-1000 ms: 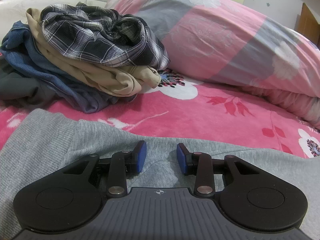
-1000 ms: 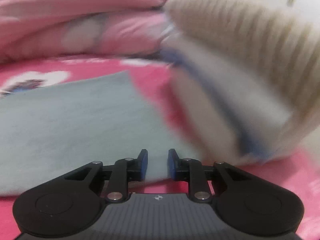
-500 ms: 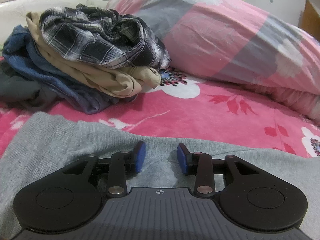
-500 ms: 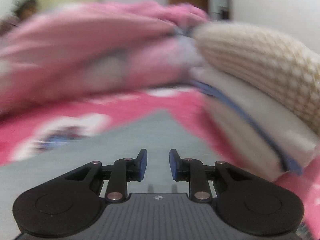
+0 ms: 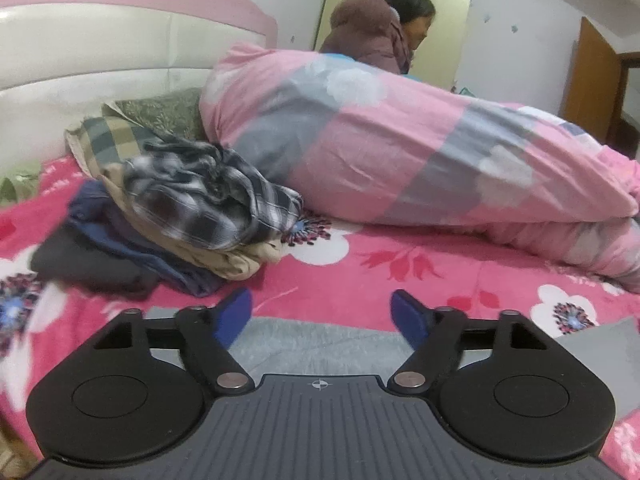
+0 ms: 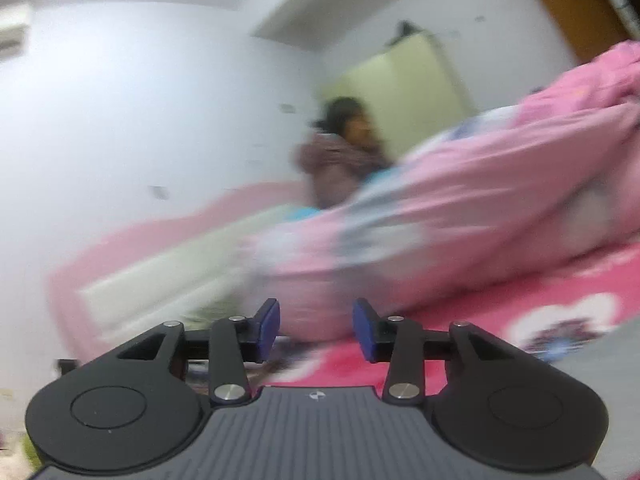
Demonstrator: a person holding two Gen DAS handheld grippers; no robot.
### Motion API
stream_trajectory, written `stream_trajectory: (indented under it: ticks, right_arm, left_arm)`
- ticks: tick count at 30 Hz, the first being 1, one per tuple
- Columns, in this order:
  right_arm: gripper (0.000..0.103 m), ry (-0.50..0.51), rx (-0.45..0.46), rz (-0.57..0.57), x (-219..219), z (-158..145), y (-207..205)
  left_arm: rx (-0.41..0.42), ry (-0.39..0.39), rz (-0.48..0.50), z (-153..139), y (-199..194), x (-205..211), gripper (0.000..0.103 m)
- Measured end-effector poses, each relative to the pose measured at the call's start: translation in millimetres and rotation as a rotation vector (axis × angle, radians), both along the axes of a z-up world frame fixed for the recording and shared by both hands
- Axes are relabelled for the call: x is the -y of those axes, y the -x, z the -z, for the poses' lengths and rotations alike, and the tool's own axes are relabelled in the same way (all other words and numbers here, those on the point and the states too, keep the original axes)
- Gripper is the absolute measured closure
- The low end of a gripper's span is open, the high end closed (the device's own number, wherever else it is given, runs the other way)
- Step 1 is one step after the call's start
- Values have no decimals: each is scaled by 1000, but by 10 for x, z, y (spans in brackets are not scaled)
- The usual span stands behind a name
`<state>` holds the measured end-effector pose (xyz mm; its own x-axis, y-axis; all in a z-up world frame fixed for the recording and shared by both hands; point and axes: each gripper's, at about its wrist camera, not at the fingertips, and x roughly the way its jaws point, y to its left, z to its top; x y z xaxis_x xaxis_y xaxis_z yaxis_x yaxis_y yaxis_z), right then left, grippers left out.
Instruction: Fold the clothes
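Grey garment [image 5: 320, 340], soft and limp, suits an edge pinch; left gripper [image 5: 322, 316] and right gripper [image 6: 316, 330], jaws just widened, hold nothing

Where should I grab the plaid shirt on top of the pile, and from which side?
Judging by the left wrist view, take the plaid shirt at its bunched fold overhanging the pile's right end, near the quilt, approaching from the front; that raised ridge suits open jaws.

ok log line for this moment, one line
left tongs: open, empty | right tongs: open, empty | grey top: flat on bed | pile: unfolded
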<state>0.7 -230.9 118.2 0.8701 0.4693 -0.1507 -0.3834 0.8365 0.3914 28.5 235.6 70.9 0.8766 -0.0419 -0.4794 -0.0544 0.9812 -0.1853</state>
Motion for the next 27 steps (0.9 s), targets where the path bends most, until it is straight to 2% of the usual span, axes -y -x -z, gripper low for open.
stream_trajectory:
  ticks: [2,3,9,11,15,21,23,27]
  right_arm:
    - [60,-32,19,-66,-197,-49,34]
    - [60,-11,-4,-59,-293,15,-9]
    - [60,200,-202,-4,-789,729,-461]
    - [60,265,-243,-7,-936,933,-588]
    - [60,329,-306,1,-1149,1368,-640]
    - [59,361,-344,44,-1165,1848,-735]
    - [58,377,-330,43,-1162,1856,-682]
    - [49,404,-310,30,-1183,1863,-628]
  left_arm:
    - [-33,1,1,-14,127,-14,13]
    - [-47,1,2,-1,176,-16,10]
    - [-91,-5,-16,304,349,55,5]
    - [-109,1,-23,417,374,91,4]
    - [-137,20,-32,586,381,195,1]
    - [-121,8,-11,748,429,379,0]
    - [-121,-2,-7,794,453,417,0]
    - [-116,-6,-11,863,536,445,0]
